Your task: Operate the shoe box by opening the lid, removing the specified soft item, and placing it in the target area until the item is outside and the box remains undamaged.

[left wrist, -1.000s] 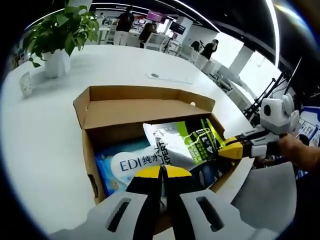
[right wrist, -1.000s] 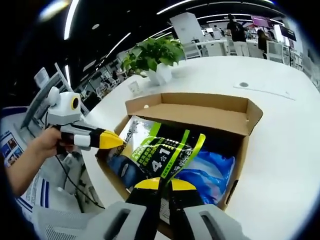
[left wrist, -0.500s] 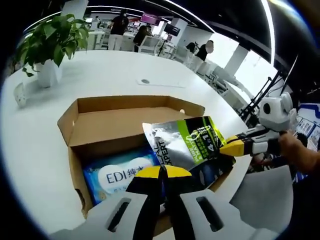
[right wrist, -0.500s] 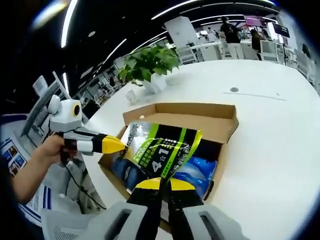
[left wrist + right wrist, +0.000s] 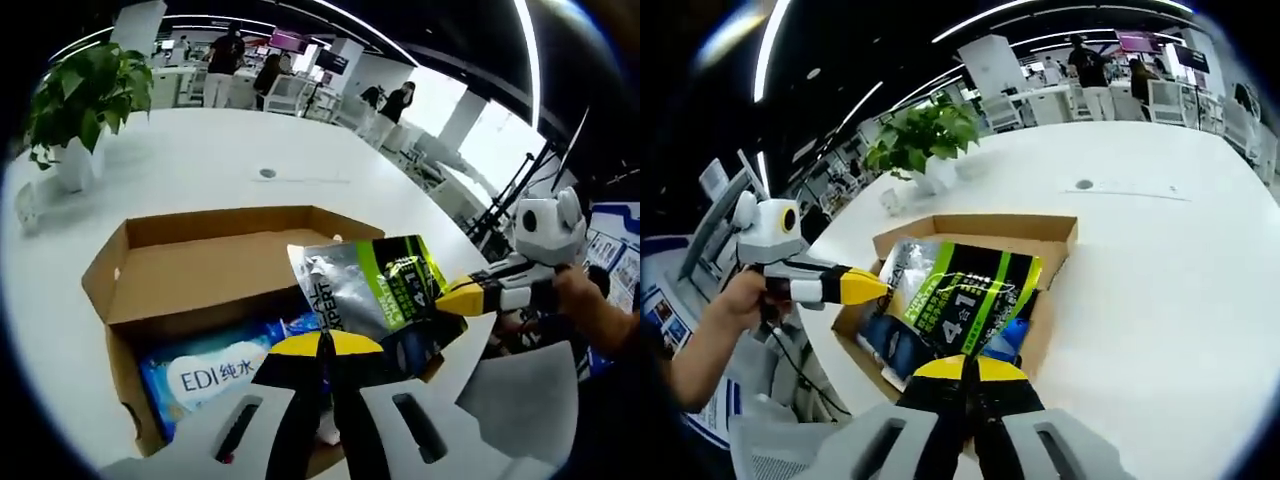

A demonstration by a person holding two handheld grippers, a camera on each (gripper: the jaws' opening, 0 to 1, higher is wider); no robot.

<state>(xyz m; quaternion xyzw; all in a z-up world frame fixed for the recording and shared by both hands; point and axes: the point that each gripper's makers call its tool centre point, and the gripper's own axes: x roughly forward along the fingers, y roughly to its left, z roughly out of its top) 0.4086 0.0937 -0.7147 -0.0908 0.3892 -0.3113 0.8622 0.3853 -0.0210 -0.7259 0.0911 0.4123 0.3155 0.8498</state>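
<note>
An open cardboard shoe box (image 5: pixel 200 262) (image 5: pixel 985 229) sits on the white table. Above it hangs a silver and green pouch (image 5: pixel 372 288) (image 5: pixel 958 295) marked "4 in 1", held between both grippers. My left gripper (image 5: pixel 323 344) is shut at the pouch's lower edge; in the right gripper view it (image 5: pixel 883 288) pinches the pouch's left side. On the opposite edge my right gripper (image 5: pixel 964 364) (image 5: pixel 446 298) is shut too. A blue wipes pack (image 5: pixel 208 368) (image 5: pixel 1013 336) lies inside the box.
A potted plant (image 5: pixel 78 98) (image 5: pixel 921 138) stands at the table's far side. The white table (image 5: pixel 210 160) (image 5: pixel 1150 270) spreads wide beyond the box. A grey chair (image 5: pixel 520 392) is near the table's edge. A person's hand (image 5: pixel 732 302) holds the left gripper. People stand far off.
Both grippers have risen with the pouch, which now hangs higher above the box. The box looks smaller and lower in both views.
</note>
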